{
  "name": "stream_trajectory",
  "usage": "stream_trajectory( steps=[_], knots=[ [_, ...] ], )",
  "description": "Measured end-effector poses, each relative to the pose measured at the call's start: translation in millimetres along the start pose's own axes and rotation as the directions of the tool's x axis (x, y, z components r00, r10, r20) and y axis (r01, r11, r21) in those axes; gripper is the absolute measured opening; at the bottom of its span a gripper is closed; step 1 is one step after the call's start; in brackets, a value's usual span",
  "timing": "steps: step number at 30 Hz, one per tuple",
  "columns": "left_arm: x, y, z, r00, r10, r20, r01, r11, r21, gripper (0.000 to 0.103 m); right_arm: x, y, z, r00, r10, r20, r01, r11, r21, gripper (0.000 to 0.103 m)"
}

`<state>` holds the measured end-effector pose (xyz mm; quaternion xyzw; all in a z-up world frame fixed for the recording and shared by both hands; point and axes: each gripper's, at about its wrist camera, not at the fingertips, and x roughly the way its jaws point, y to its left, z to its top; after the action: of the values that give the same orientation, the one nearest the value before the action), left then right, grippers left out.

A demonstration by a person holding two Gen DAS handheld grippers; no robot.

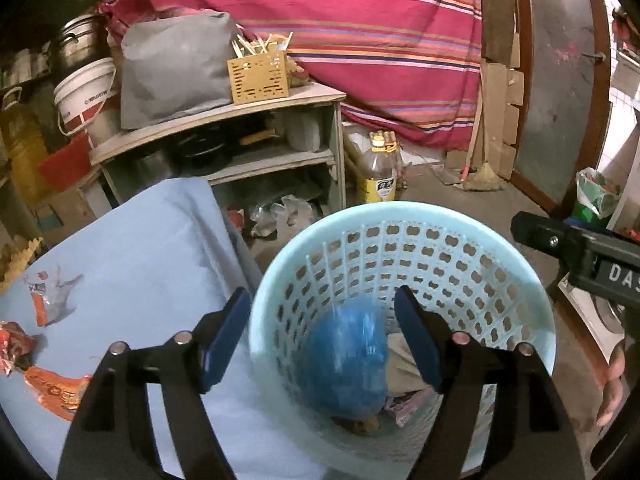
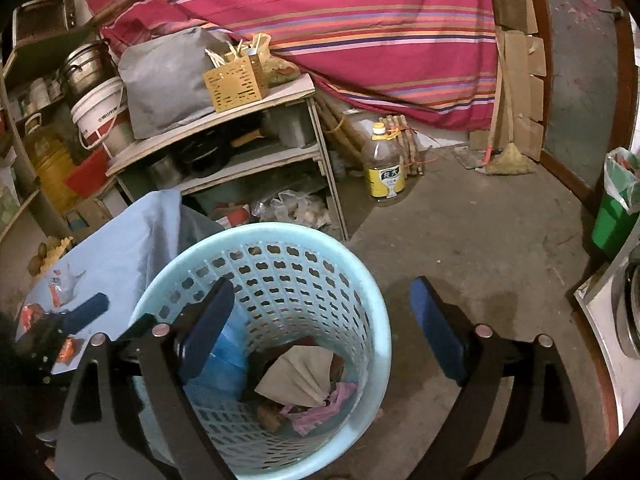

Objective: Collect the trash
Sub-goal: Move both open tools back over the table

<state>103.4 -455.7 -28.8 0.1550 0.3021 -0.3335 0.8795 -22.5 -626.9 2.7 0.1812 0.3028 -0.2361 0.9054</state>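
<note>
A light blue perforated basket [image 1: 404, 216] stands on the floor beside a table with a pale blue cloth [image 1: 152, 248]. My left gripper [image 1: 324, 336] is open above the basket's mouth. A blurred blue wrapper [image 1: 344, 364] is in the air between its fingers, inside the basket. Orange and silver wrappers [image 1: 52, 300] lie on the cloth at the left. My right gripper [image 2: 320, 328] is open and empty over the basket [image 2: 360, 280], which holds the blue wrapper [image 2: 228, 356], a tan paper [image 2: 300, 376] and pink scraps [image 2: 320, 408].
A wooden shelf unit [image 1: 240, 148] with a grey bag and a slotted box stands behind the table. A yellow-labelled bottle [image 2: 384, 168] and a broom [image 2: 508, 156] are on the concrete floor. A green bin [image 2: 612, 220] stands at the right.
</note>
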Motion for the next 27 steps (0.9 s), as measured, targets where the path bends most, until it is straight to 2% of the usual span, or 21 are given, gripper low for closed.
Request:
stream_trajectory(
  steps=[4, 7, 12, 14, 16, 20, 22, 25, 27],
  knots=[
    [-12.8, 25.5, -6.2, 1.000, 0.025, 0.001, -0.025, 1.000, -0.013, 0.077, 0.4, 8.0, -0.6, 1.000, -0.010, 0.000, 0.010, 1.000, -0.016, 0.090],
    [-27.7, 58.2, -14.1, 0.998, 0.065, 0.008, -0.064, 0.997, -0.035, 0.080, 1.0, 19.1, 0.9, 1.000, -0.003, 0.006, 0.003, 1.000, -0.025, 0.096],
    [-57.5, 130.1, -32.5, 0.985, 0.172, 0.029, -0.169, 0.983, -0.068, 0.090, 5.0, 57.2, -1.0, 0.999, 0.037, -0.005, -0.037, 0.998, -0.057, 0.098],
    [-66.2, 159.4, -40.9, 0.977, 0.210, 0.028, -0.207, 0.974, -0.090, 0.090, 5.9, 77.8, -3.2, 0.998, 0.069, -0.007, -0.069, 0.995, -0.069, 0.099],
    [-73.9, 193.0, -50.8, 0.968, 0.252, 0.018, -0.248, 0.961, -0.119, 0.090, 8.0, 102.0, -6.9, 0.996, 0.086, -0.015, -0.087, 0.991, -0.098, 0.099],
    [-87.8, 262.6, -70.2, 0.935, 0.355, 0.001, -0.349, 0.919, -0.186, 0.090, 13.9, 156.9, -20.2, 0.991, 0.124, -0.045, -0.130, 0.979, -0.155, 0.099],
    [-93.6, 288.0, -79.1, 0.925, 0.380, -0.013, -0.373, 0.900, -0.225, 0.090, 16.9, 186.1, -28.0, 0.982, 0.175, -0.069, -0.184, 0.968, -0.169, 0.099],
    [-98.2, 325.9, -88.6, 0.920, 0.388, -0.058, -0.389, 0.881, -0.268, 0.090, 22.0, 222.3, -38.0, 0.974, 0.207, -0.096, -0.223, 0.951, -0.215, 0.099],
    [-104.2, 343.7, -95.1, 0.903, 0.425, -0.067, -0.427, 0.863, -0.269, 0.090, 28.1, 249.6, -47.5, 0.969, 0.216, -0.121, -0.239, 0.940, -0.244, 0.099]
  ],
)
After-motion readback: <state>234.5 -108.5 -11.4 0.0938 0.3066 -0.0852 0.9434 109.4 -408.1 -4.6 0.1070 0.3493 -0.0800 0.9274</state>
